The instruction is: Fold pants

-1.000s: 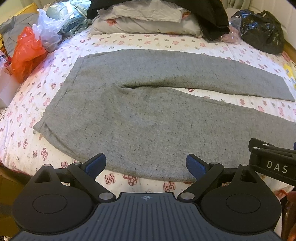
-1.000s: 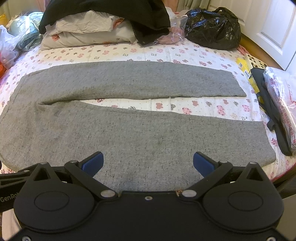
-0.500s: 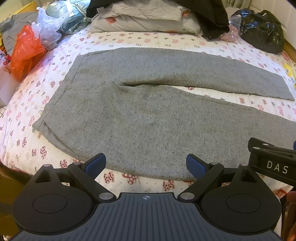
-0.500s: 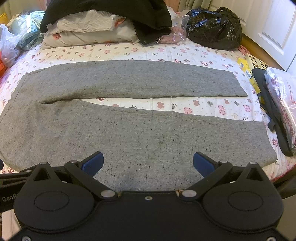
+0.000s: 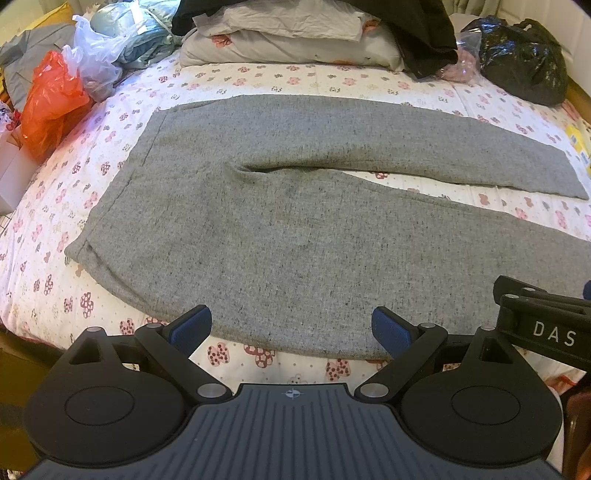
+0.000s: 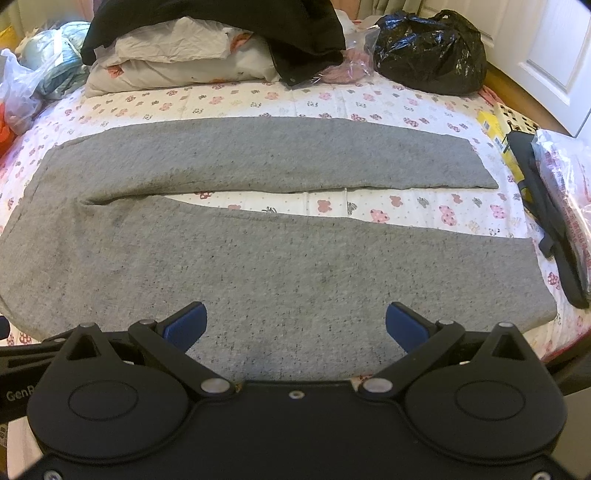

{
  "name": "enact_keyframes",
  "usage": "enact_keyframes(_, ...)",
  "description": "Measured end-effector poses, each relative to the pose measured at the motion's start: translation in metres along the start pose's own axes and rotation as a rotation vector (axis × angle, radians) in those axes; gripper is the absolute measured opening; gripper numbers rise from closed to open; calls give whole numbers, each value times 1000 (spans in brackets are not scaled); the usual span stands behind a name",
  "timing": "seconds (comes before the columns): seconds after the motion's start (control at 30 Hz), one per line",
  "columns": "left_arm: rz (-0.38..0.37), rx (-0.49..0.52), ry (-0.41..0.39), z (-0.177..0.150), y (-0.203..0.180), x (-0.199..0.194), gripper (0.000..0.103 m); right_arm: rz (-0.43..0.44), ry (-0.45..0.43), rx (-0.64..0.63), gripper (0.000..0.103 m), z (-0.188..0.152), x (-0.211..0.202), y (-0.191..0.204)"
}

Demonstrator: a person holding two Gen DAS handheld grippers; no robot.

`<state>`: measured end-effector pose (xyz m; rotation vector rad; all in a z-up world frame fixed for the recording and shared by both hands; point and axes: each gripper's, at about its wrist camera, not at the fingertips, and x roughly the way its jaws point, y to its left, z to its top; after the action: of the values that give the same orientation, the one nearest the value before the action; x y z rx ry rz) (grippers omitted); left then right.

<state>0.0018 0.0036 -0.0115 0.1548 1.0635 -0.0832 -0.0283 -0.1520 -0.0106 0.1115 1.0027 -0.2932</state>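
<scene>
Grey pants (image 5: 295,229) lie flat and spread on the flowered bed sheet (image 5: 280,77), waistband to the left, both legs running right with a gap between them. They also show in the right wrist view (image 6: 280,273). My left gripper (image 5: 291,326) is open and empty, hovering over the near edge of the pants' seat. My right gripper (image 6: 295,323) is open and empty over the near leg. Part of the right gripper shows at the right edge of the left wrist view (image 5: 543,321).
Pillows (image 5: 288,40) and a black garment (image 5: 424,33) are piled at the far side. An orange bag (image 5: 51,103) and clear bags sit far left. A black bag (image 6: 428,48) sits far right. A dark strap and a plastic packet (image 6: 565,199) lie at the bed's right edge.
Both grippers have drifted slightly; the pants appear a little higher in the left wrist view and lower in the right wrist view. Jaws stay open. The pants have not moved.
</scene>
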Motion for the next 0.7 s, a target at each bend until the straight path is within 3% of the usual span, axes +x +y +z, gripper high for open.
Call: enact_keyframes(0.7,-1,0,2,6,1,4,92,25,-2,-9,102,2,1,-1)
